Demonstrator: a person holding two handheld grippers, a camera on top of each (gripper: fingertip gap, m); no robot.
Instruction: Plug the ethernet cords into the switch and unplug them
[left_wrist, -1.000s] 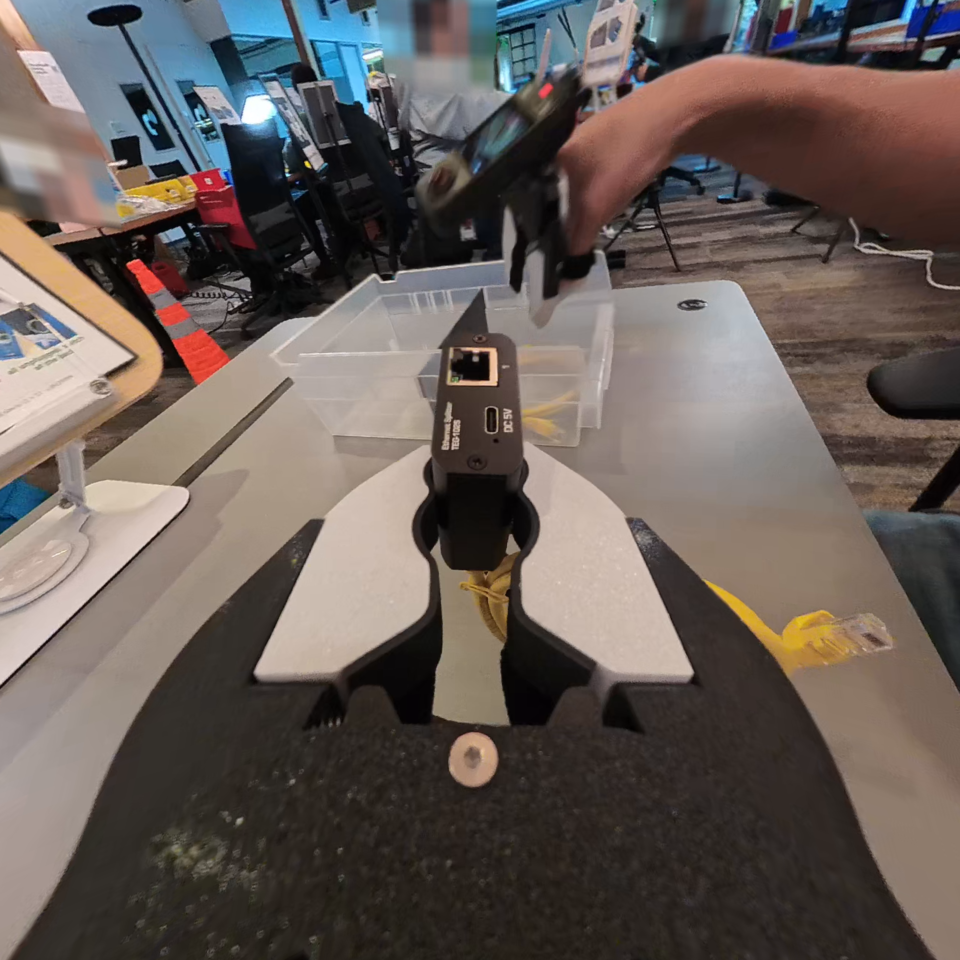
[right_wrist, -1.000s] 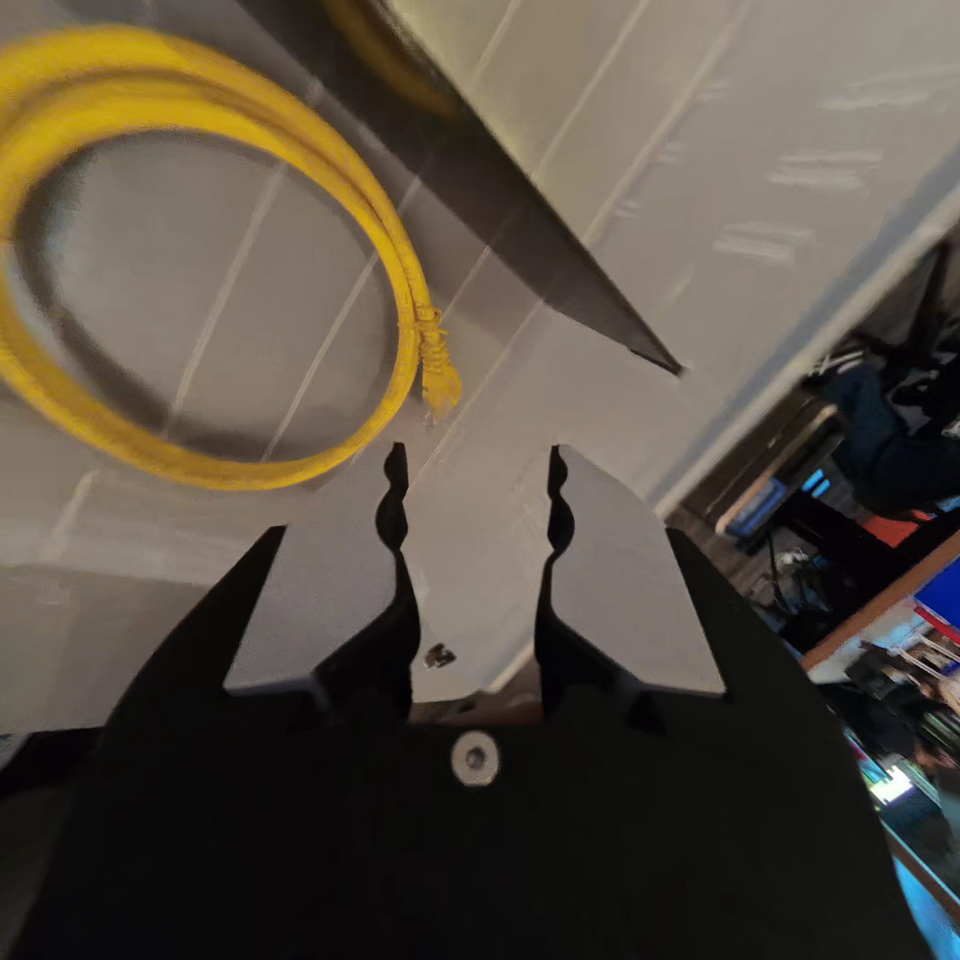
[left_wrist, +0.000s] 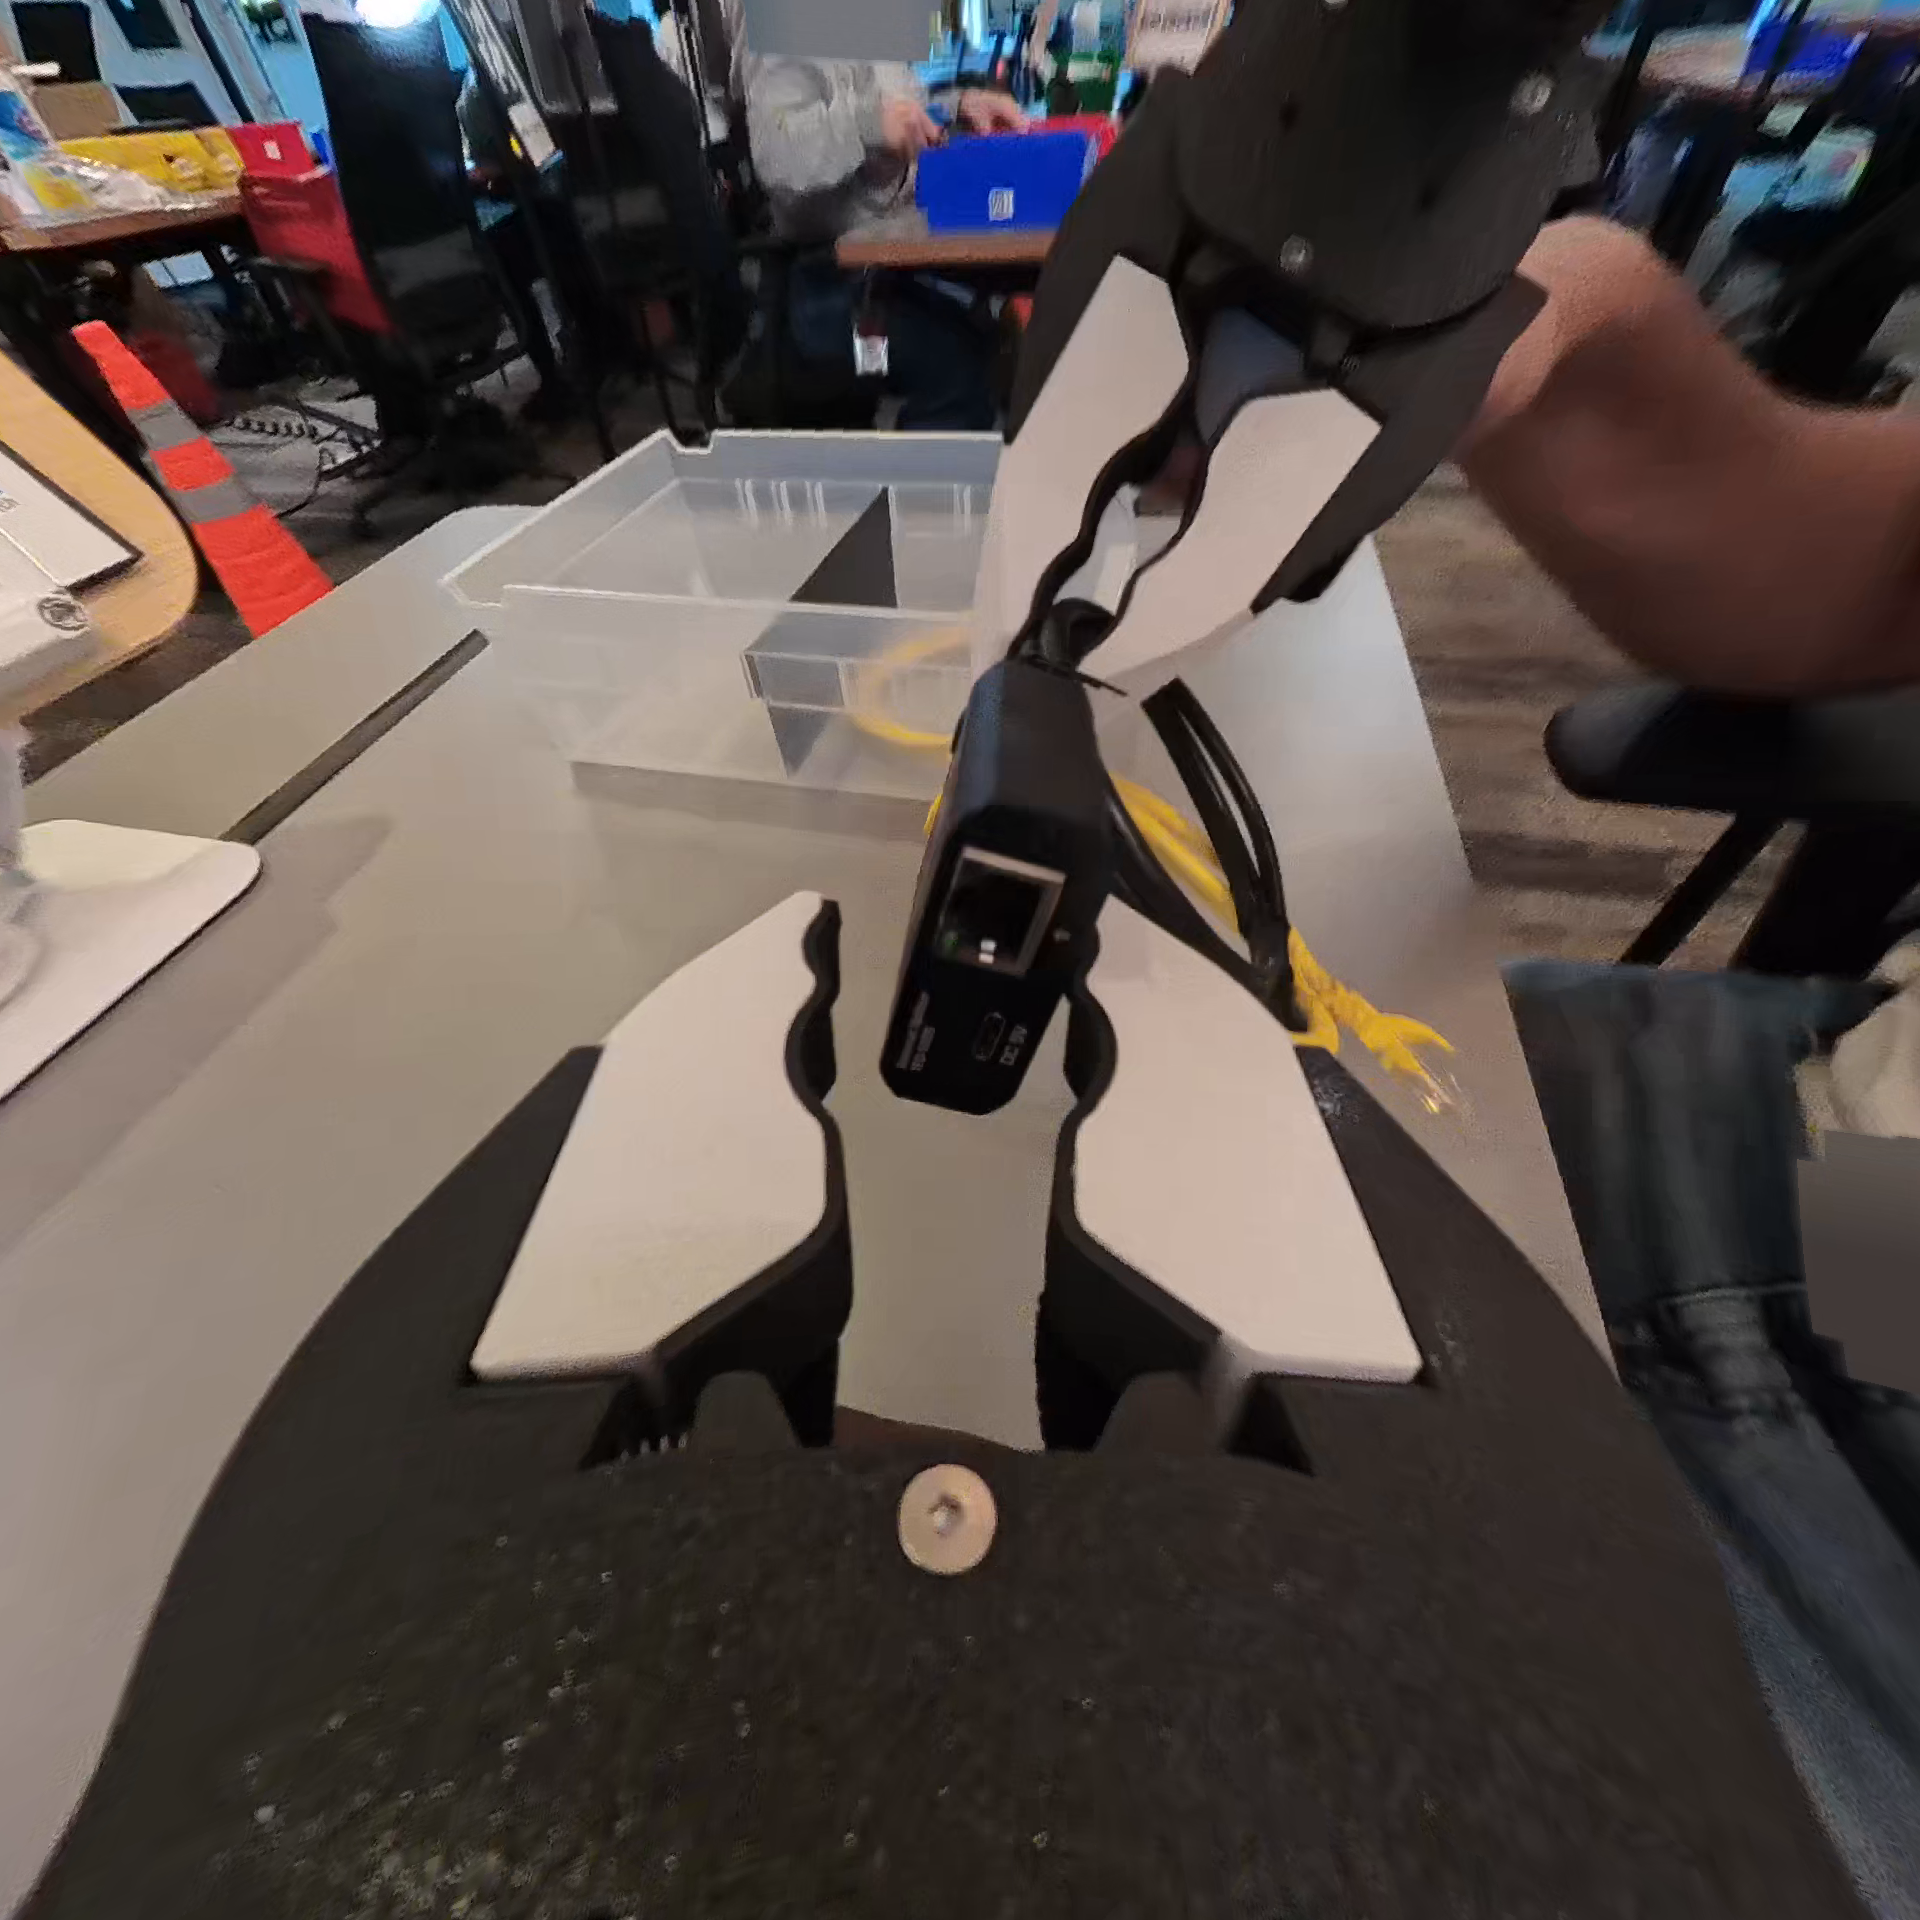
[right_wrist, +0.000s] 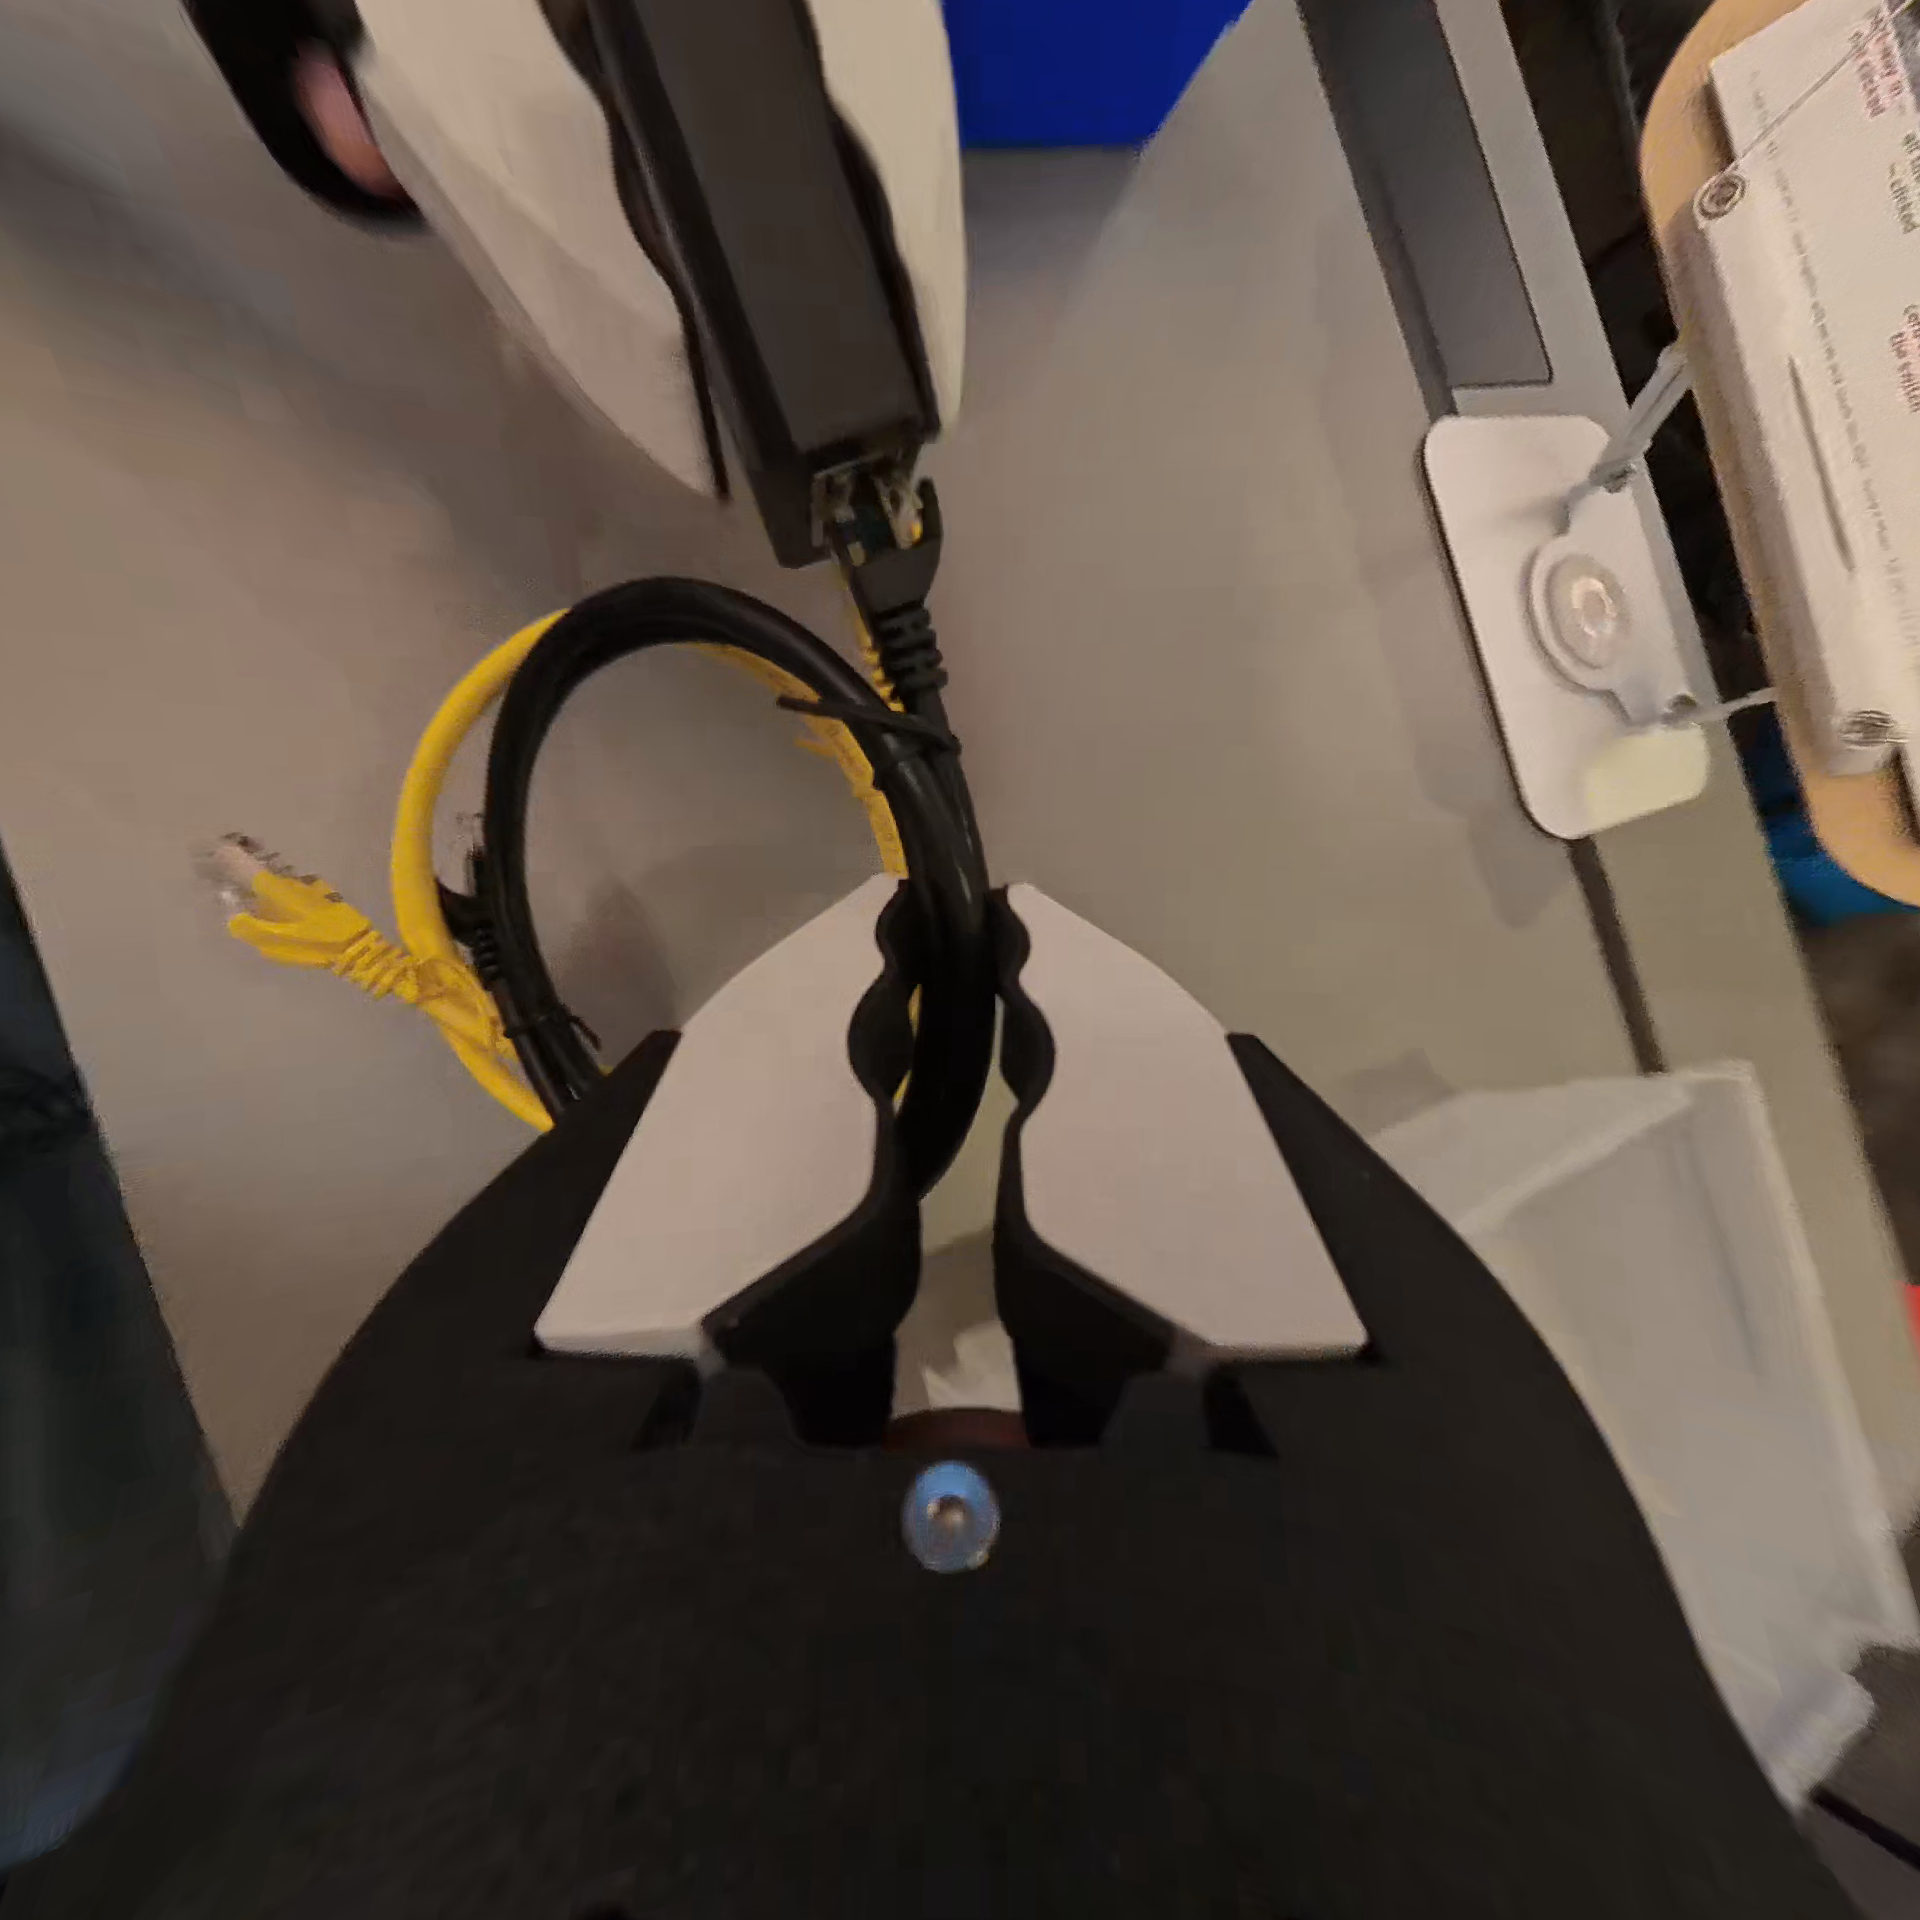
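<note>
The black switch (left_wrist: 992, 914) hangs tilted between the fingers of my left gripper (left_wrist: 951, 966), port face toward the camera. The left jaws are open, with a clear gap at the left pad (left_wrist: 727, 1091). A bundled black cord (right_wrist: 520, 790) is plugged into the switch's far end (right_wrist: 883, 540). My right gripper (right_wrist: 945, 904) is shut on this black cord just behind the plug. It also shows in the left wrist view (left_wrist: 1086, 623), above and behind the switch. A yellow cord (right_wrist: 426, 790) lies coiled on the table under the black one, its plug (right_wrist: 281, 914) free.
A clear plastic bin (left_wrist: 623, 644) stands on the grey table (left_wrist: 468, 935) behind the switch, with another yellow cord (left_wrist: 894, 707) in it. A stand with a white base (left_wrist: 104, 914) and a wooden board is at the left. A person's leg (left_wrist: 1714, 1195) is at the right edge. Some 8 cm of space lies between my two pairs of fingers.
My left gripper has opened and let go of the switch, which now tilts. My right gripper has come from over the bin and shut on the black cord behind the switch.
</note>
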